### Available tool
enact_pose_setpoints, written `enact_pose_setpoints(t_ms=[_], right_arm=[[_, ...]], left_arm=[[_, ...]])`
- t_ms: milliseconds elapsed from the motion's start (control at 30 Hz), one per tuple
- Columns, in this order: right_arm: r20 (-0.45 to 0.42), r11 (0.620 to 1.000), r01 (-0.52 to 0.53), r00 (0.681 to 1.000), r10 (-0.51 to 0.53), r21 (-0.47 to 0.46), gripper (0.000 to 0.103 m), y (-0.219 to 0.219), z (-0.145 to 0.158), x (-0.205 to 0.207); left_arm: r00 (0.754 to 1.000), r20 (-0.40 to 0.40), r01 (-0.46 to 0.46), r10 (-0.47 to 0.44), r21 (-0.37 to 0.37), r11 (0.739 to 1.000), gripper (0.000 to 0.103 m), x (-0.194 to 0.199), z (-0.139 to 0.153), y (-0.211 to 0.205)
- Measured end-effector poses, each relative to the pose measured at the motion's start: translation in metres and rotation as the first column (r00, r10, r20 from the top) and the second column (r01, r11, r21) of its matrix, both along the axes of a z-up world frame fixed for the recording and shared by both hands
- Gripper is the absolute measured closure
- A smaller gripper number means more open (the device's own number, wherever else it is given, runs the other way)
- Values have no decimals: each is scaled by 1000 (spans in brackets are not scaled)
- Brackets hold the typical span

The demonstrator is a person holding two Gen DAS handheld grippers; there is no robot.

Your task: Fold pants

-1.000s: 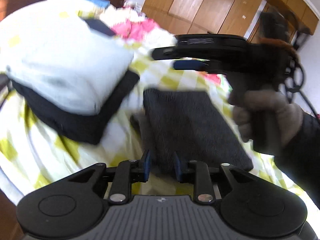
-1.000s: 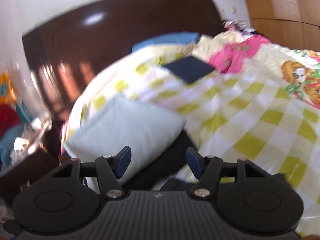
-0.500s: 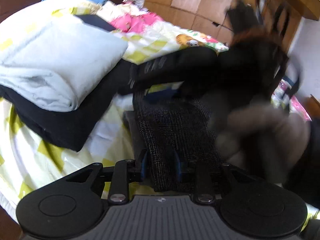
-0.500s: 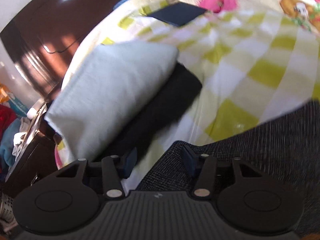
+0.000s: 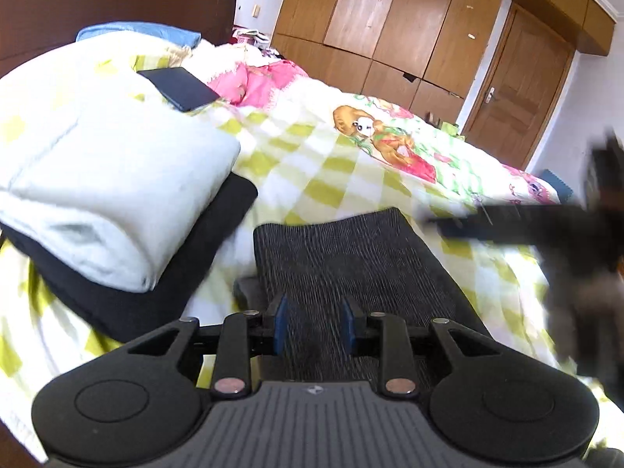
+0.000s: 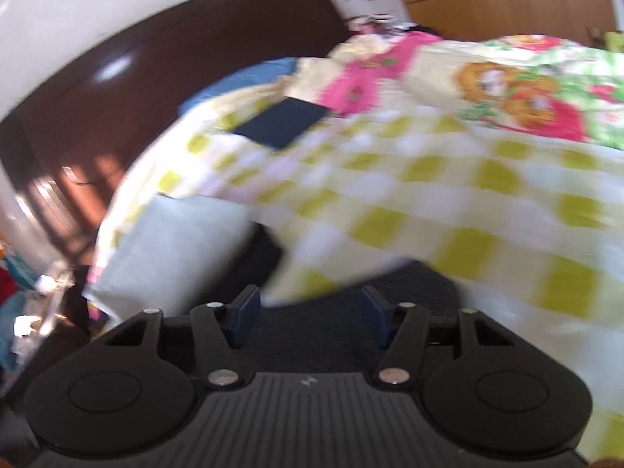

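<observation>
The folded dark grey pants (image 5: 351, 265) lie on the checked bedspread (image 5: 312, 163), just ahead of my left gripper (image 5: 314, 323). Its blue pads sit close together with the near edge of the pants pinched between them. In the left wrist view my right gripper (image 5: 444, 226) is a dark blur at the right, held by a gloved hand (image 5: 581, 296) and clear of the pants. In the right wrist view the right gripper (image 6: 309, 319) hovers over the pants (image 6: 351, 312). Its jaws are opening, and no cloth is pressed between the pads.
A folded white garment (image 5: 117, 195) rests on a folded black one (image 5: 175, 273) at the left, next to the pants. A dark blue flat item (image 5: 179, 87) lies further back. Behind are a dark headboard (image 6: 156, 78), a wooden wardrobe (image 5: 390, 31) and a door (image 5: 518, 97).
The right gripper, which crossed low over the pants half a second ago, has swung off to the right. The left gripper still holds the pants' near edge and has shifted slightly.
</observation>
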State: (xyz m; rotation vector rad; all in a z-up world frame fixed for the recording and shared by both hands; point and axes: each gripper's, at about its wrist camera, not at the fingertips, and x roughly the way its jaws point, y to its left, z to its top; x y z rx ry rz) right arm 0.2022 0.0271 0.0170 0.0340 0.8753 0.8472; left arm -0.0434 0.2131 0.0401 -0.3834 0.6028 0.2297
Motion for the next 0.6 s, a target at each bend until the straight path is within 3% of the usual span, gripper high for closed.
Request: enact_pose_setpoints(t_ms=[100,200,333,400,467,533,600], right_arm=[[-150,999,27,988,-23,27,42,-27,-33,10],[-333,991,23,943,22,133,38,-36,-65,14],[-379,975,26,924,61,219,37,-41,-79,23],[-399,970,38,915,63,241,35,-39,-79,24],[-364,972,12,928,77,236,36,-36,-76,18],[-333,979,1,940,69,205,42,-30,-76,14],[-347,978,11,936,63,207,57,-33,-74,16]], left_arm=[[999,-39,5,-5,-3,1000,59,16,-13,2],[994,-112,17,-13,33,999,58,22,-29,-3],[991,-130,39,-31,61,997,57,14,-26,-5],[992,-129,1,9,75,997,56,6,-23,-1],[991,-129,-35,39,38,999,52,3,-24,8],[987,-158,-37,31,-35,999,51,13,-36,14],[987,-163,-13,6,-40,999,50,22,-42,9]])
